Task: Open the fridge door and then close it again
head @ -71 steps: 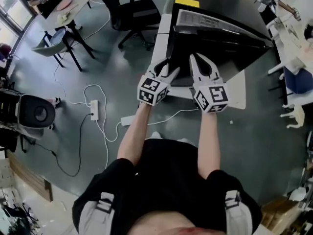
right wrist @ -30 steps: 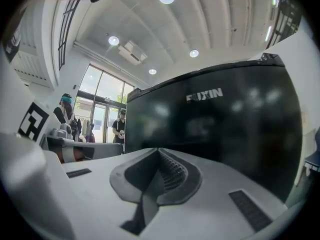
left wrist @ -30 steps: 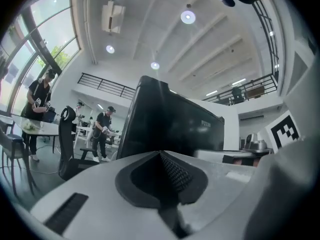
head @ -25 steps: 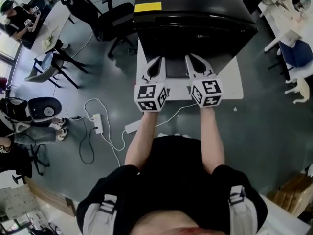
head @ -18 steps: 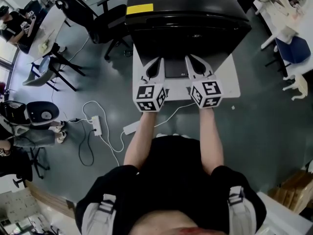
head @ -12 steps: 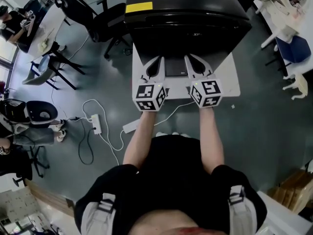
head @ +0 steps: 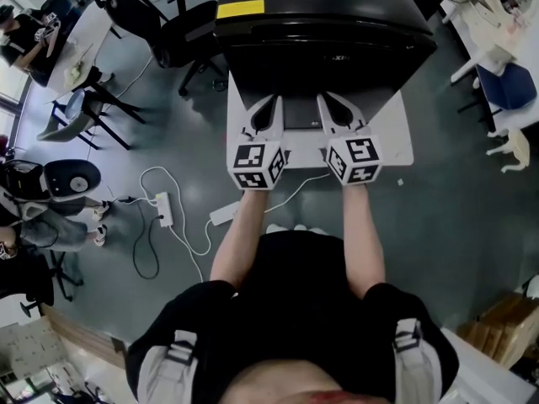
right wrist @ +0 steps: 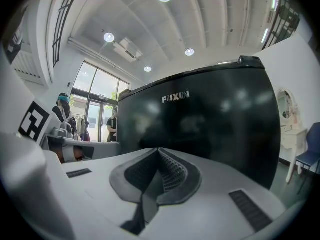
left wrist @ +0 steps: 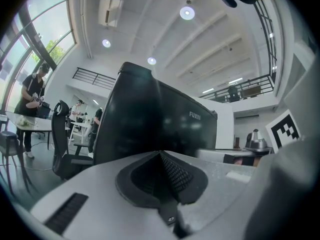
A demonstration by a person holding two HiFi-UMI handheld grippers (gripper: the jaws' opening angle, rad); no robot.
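A black fridge (head: 324,23) with a yellow sticker (head: 240,9) on top stands straight ahead, its door closed. Both grippers are held level, side by side, just in front of the door. The left gripper (head: 271,103) is shut with nothing between its pads. The right gripper (head: 324,101) is shut and empty too. In the left gripper view the closed tips (left wrist: 161,154) point at the fridge's (left wrist: 150,124) dark front near its left edge. From the right gripper view, the closed tips (right wrist: 159,151) face the glossy door (right wrist: 215,124) below its white lettering. Neither gripper visibly touches the door.
The fridge sits on a white base (head: 404,146). A black office chair (head: 181,36) stands to its left, with a power strip (head: 162,213) and cables on the floor. Tables with seated people (head: 50,32) lie far left; a blue chair (head: 509,87) is at right.
The head view has swung so the fridge now sits square ahead instead of angled. Over the last second both grippers stayed shut and side by side in front of the door.
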